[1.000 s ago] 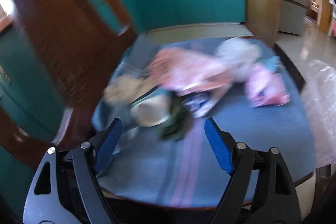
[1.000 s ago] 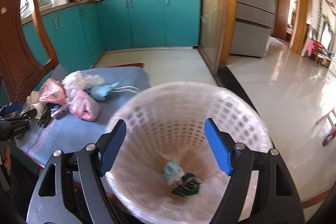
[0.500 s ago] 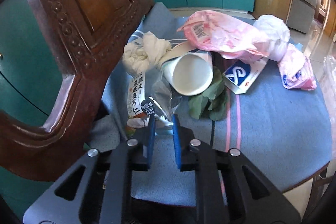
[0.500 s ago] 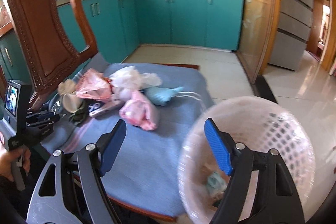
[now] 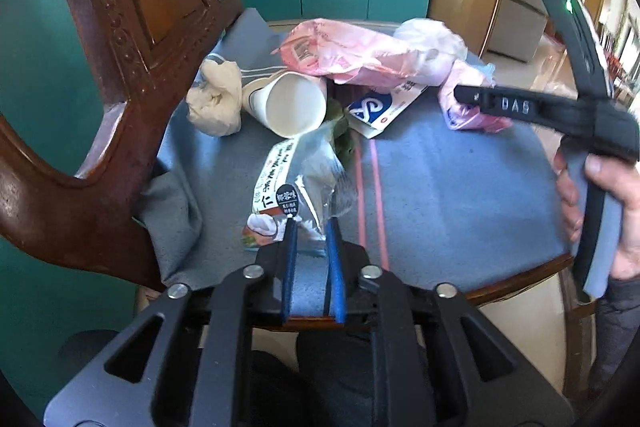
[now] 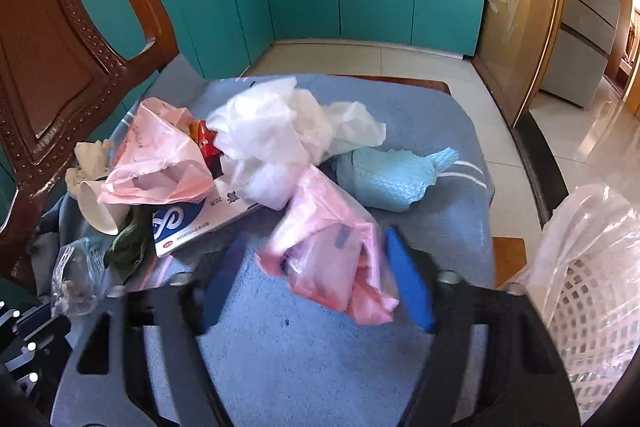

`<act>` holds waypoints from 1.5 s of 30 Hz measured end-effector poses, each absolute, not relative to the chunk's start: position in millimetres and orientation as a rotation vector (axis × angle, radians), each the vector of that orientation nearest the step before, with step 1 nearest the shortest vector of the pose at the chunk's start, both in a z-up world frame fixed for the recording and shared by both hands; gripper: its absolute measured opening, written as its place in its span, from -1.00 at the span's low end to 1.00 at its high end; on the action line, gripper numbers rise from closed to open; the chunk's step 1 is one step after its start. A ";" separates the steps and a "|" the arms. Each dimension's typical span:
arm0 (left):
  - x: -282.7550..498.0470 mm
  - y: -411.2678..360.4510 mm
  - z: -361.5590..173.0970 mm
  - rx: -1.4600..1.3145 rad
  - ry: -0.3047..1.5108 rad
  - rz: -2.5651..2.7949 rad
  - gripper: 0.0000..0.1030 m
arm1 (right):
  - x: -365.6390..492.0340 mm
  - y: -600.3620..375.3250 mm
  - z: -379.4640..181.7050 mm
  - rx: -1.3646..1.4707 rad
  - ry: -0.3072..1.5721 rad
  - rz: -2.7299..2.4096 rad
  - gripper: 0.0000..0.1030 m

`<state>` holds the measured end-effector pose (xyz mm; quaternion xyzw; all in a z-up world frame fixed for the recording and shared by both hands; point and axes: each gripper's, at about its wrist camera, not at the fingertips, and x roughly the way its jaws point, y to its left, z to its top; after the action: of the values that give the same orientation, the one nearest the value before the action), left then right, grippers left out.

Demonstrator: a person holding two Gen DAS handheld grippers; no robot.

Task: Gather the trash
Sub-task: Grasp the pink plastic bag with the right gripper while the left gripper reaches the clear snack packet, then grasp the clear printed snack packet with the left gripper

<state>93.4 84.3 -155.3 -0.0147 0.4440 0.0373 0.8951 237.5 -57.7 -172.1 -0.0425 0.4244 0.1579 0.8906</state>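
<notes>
Your left gripper point(image 5: 311, 227) is angling down at the near edge of the blue cloth point(image 5: 440, 187) covering the chair point(image 5: 120, 27) seat. Its jaws, narrow, have just been opening slightly, with the clear wrapper point(image 5: 296, 183) reaching in between them; you cannot tell whether the pads are still pinching it.

Your right gripper point(image 6: 316, 267) is hovering over the cloth with jaws released and just now closing, straddling the near pink bag point(image 6: 332, 251) without pressing it. In the left view your right hand point(image 5: 600, 203) is showing around the handle at the right edge.

The trash is lying heaped on the cloth:
- cup point(image 5: 288, 103) tipped on its side, mouth toward you
- beige wad point(image 5: 216, 99) just left of the cup
- far pink bag point(image 6: 156, 155), partly over the cup
- white bag point(image 6: 272, 139) in the middle
- blue-and-white box point(image 6: 192, 223) under the bags
- teal pouch point(image 6: 384, 179) to the right

The basket point(image 6: 588, 327), lined with clear plastic, is standing beside the chair at right.
</notes>
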 end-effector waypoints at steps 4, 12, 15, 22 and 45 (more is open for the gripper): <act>92.7 87.9 -153.0 -0.052 0.901 0.082 0.23 | 225.8 -61.4 -167.5 -0.087 0.895 0.408 -0.15; 90.9 100.6 -146.4 -0.139 0.873 0.054 0.70 | 190.1 -78.2 -154.7 -0.017 0.936 0.591 -0.03; 99.4 105.5 -148.4 -0.147 0.883 0.073 0.73 | 184.6 -80.2 -153.4 -0.120 0.900 0.470 0.15; 118.6 108.8 -155.7 -0.188 0.919 0.045 0.83 | 183.1 -89.3 -150.2 -0.152 0.875 0.404 0.37; 151.7 116.3 -188.3 -0.229 1.024 0.068 0.51 | 172.1 -52.7 -180.1 -0.303 0.886 0.419 0.41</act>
<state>151.7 116.3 -188.3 -0.1091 0.4887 0.0324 0.8650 172.1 -52.7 -180.1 -0.1449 0.4237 0.2002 0.8714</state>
